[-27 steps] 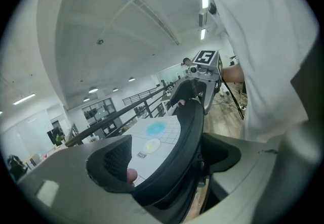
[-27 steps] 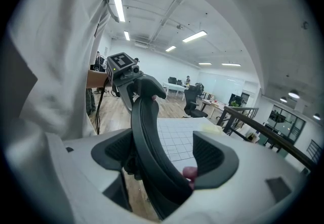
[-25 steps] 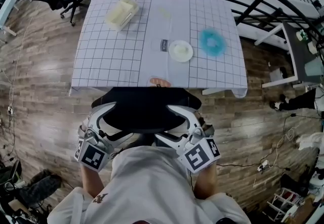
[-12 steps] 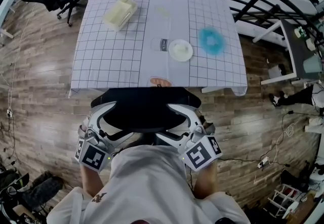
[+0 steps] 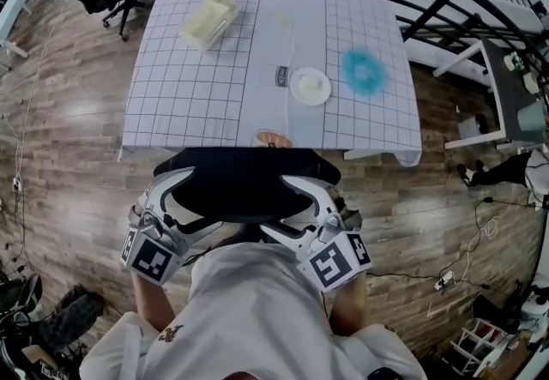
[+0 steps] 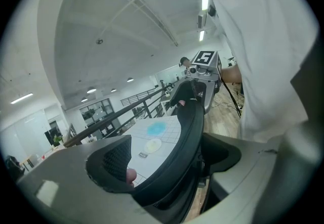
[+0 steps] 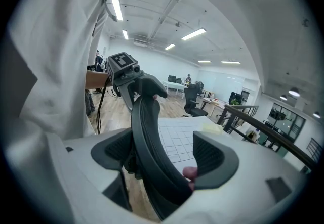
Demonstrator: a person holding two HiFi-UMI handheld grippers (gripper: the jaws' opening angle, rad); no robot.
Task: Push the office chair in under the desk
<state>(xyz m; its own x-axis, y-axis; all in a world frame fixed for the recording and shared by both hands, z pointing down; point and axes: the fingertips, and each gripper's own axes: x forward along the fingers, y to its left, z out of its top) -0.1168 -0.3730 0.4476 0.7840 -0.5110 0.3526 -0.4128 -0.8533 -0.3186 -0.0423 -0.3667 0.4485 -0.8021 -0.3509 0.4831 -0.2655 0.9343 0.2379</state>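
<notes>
Here we have the left gripper [image 5: 193, 202] and the right gripper [image 5: 287, 207] at the two ends of the backrest of the office chair [image 5: 244, 185]. Each has its jaws spread, straddling the dark rim with a gap on one side. The office chair stands just beside the middle of the near edge of the desk [image 5: 197, 104].

We hold the left gripper [image 5: 176, 191] and right gripper [image 5: 300, 202] at either end of the black chair [image 5: 244, 185] back, at the table's [image 5: 197, 87] near edge. A white plate [image 5: 310, 86] lies mid-table, with a pale box [image 5: 208, 21] near the far left corner.
</notes>
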